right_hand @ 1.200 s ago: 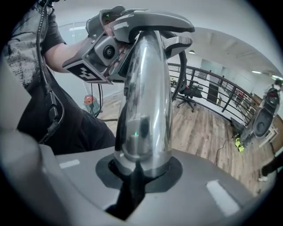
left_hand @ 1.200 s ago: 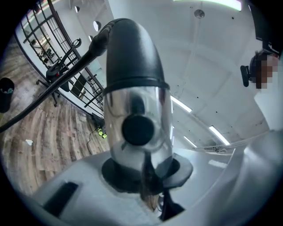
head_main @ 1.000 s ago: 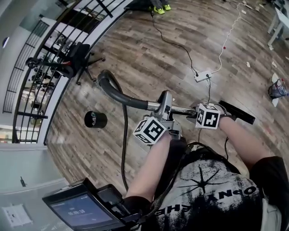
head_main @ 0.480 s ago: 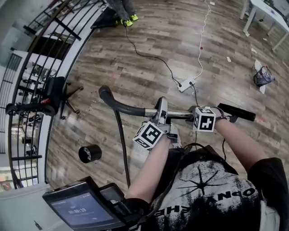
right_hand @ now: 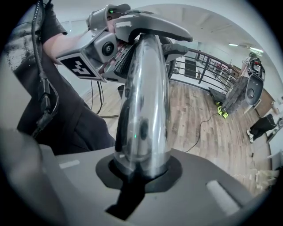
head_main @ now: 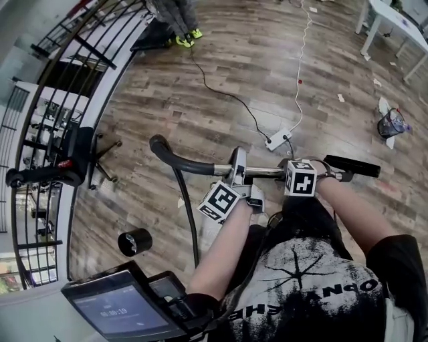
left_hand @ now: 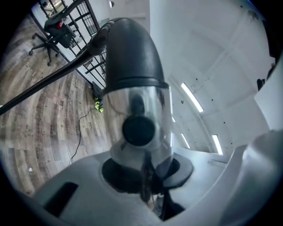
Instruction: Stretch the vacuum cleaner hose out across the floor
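The vacuum's chrome wand (head_main: 264, 171) runs level across my front, with the black floor nozzle (head_main: 352, 166) at its right end. The grey curved handle (head_main: 180, 160) is at its left end. From the handle the black hose (head_main: 189, 220) drops and trails back along the floor beside me. My left gripper (head_main: 239, 179) is shut on the handle end (left_hand: 132, 57), and the hose (left_hand: 44, 84) runs off up-left. My right gripper (head_main: 289, 172) is shut on the chrome wand (right_hand: 146, 97), which fills the space between its jaws. My left gripper (right_hand: 116, 44) shows at the far end.
A black cylinder (head_main: 135, 241) lies on the wood floor at left. A white power strip (head_main: 278, 139) with trailing cables lies ahead. A black office chair (head_main: 83, 160) stands by the curved railing (head_main: 87, 50). Someone's yellow-green shoes (head_main: 186, 38), a white table (head_main: 394, 20) and a rubbish bag (head_main: 391, 123) are farther off.
I have walked forward with the wand in both grippers. The black cylinder has slid back towards me and the power strip has come nearer. Both grips look the same.
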